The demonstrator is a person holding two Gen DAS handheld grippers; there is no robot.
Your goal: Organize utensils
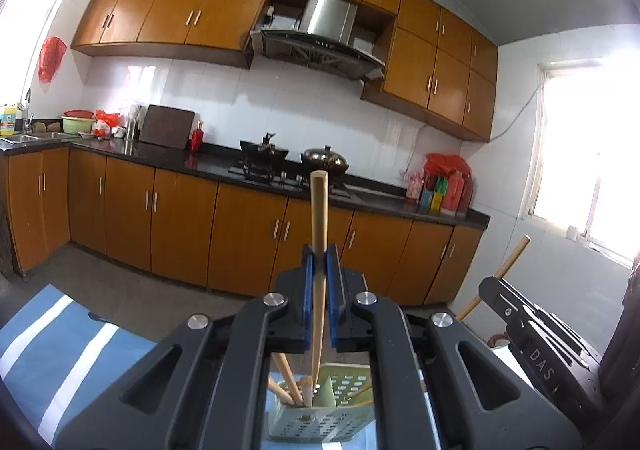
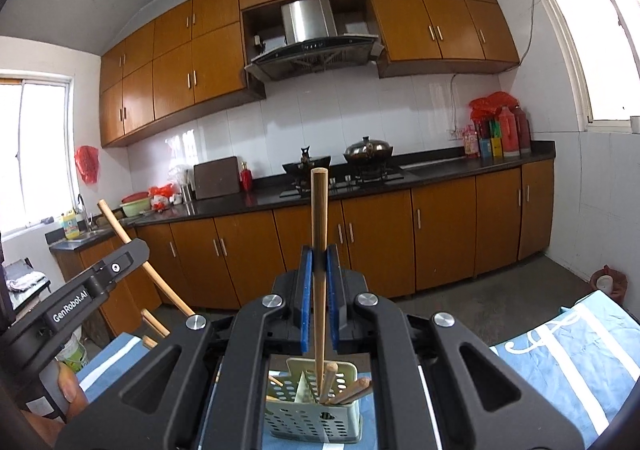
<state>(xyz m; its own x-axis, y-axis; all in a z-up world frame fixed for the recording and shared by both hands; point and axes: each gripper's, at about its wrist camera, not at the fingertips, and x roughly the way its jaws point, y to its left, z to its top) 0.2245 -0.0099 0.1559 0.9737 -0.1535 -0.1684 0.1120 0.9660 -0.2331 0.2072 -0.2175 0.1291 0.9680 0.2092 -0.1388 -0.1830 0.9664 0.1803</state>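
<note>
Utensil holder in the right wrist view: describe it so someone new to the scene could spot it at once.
Start at the blue-and-white striped cloth in the foreground, below the long run of brown cabinets. On it, right under the right gripper, stands the utensil holder: a small pale green plastic basket. It is the only thing there with perforated walls, and wooden chopsticks lean out of it.

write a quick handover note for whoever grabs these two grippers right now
Left gripper: shut on a wooden chopstick, held upright above the green perforated utensil holder.
Right gripper: shut on another wooden chopstick, also upright over the same holder.
The holder stands on the blue striped cloth and already has several chopsticks leaning in its compartments.
Done: part of the set is in the holder.
Left: probably lower both held chopsticks in and release; whether more utensils wait out of view cannot be told.
</note>
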